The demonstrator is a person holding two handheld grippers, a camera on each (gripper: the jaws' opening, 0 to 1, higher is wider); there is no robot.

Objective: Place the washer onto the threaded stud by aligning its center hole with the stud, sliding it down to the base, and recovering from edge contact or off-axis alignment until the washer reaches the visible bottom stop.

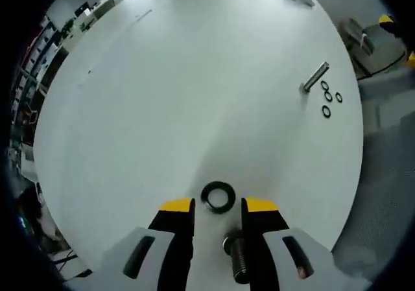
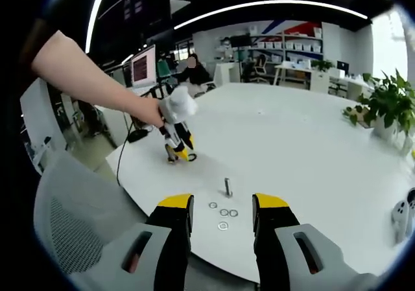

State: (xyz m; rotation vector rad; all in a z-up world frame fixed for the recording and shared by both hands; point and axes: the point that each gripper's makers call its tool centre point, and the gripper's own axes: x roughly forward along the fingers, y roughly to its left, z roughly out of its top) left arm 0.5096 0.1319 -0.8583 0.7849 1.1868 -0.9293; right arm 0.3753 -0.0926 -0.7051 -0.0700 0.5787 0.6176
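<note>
Hovering low over the white tabletop [image 1: 194, 96], the left claw [image 1: 218, 205] sits spread apart around a black washer [image 1: 218, 196], with a threaded stud [image 1: 237, 258] lying by its jaw, probably lining up a grab. The right claw [image 2: 222, 202] hangs open, empty, near spare washers [image 2: 224, 214]. Bright open office, potted plant [image 2: 387, 106] nearby.

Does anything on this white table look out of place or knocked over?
One oddity: a threaded bolt lies flat between the left gripper's open jaws, beside a loose black ring. The other stud stands upright, with small washers scattered at its base.
</note>
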